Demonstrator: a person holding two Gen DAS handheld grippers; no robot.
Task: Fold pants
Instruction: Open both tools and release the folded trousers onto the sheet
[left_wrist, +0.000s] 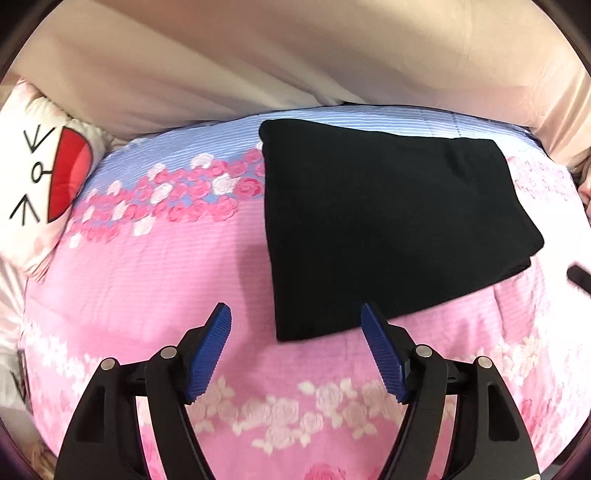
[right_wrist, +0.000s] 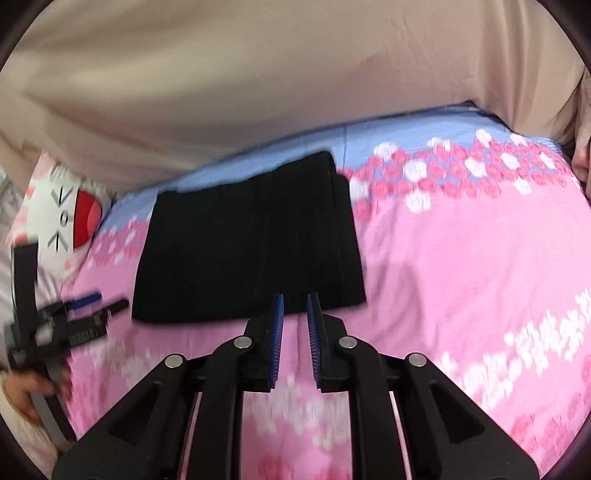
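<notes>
The black pants (left_wrist: 388, 221) lie folded into a compact rectangle on the pink floral bedspread (left_wrist: 147, 280). My left gripper (left_wrist: 295, 317) is open and empty, just in front of the pants' near edge. In the right wrist view the folded pants (right_wrist: 247, 243) lie ahead and slightly left. My right gripper (right_wrist: 295, 306) holds nothing, its blue pads a narrow gap apart, just short of the pants' near edge. The left gripper (right_wrist: 92, 301) shows at the left of the right wrist view, held in a hand.
A white cushion with a cartoon face (left_wrist: 40, 177) lies at the left of the bed. A beige curtain or sheet (left_wrist: 295, 55) hangs behind the bed. The bedspread has a blue striped band (left_wrist: 207, 136) at the far side. The right wrist view is motion-blurred.
</notes>
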